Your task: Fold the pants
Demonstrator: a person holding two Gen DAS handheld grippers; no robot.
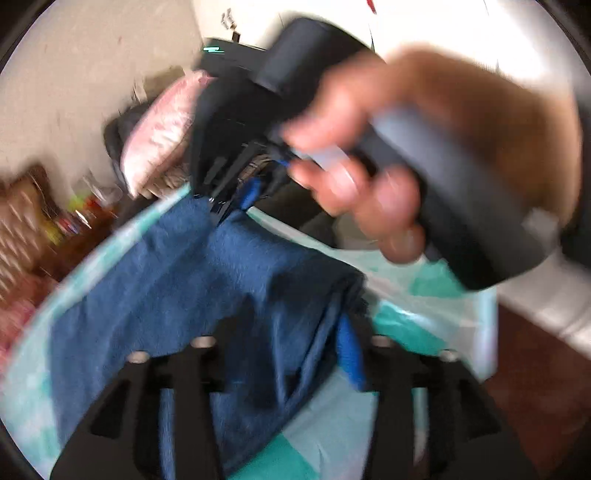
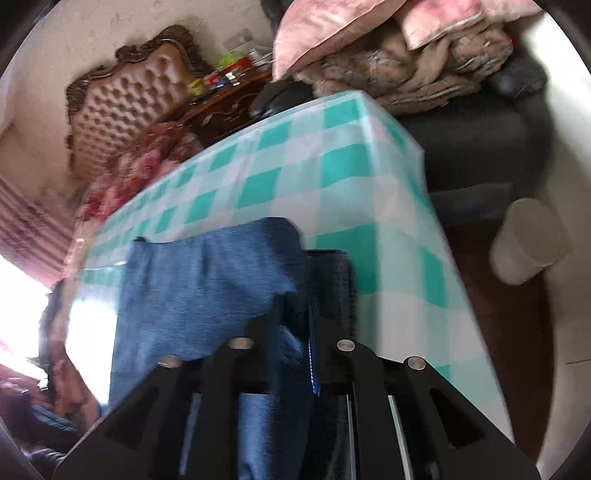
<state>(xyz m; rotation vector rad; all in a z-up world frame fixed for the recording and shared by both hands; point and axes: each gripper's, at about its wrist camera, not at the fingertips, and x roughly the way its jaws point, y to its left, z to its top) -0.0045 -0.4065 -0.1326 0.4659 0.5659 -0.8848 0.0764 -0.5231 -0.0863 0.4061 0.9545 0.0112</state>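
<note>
Blue denim pants lie partly folded on a bench covered with a teal-and-white checked plastic cloth, in a cluttered room with a tufted brown headboard and pink pillows behind. In the right wrist view, the right tool is nearly closed, with a dark edge of the denim running between its black fingers; it appears to be pinching that edge, though blur makes the contact hard to confirm. In the left wrist view, the left tool stands about half open over the cloth, with a fold of denim and a bright blue strip lying between its fingers, which do not look pressed on it, so it reads as released. Across that view, the person's right hand holds the handle of the other tool, whose tips meet the far edge of the pants. The step looks like laying a folded layer down. To do it well, the right tool should probably keep its pinch until the edge lines up with the layer beneath, then lower it flat. The left should lift clear without dragging the fabric. Both edges ought to finish parallel and smooth, well inside the bench edge.
</note>
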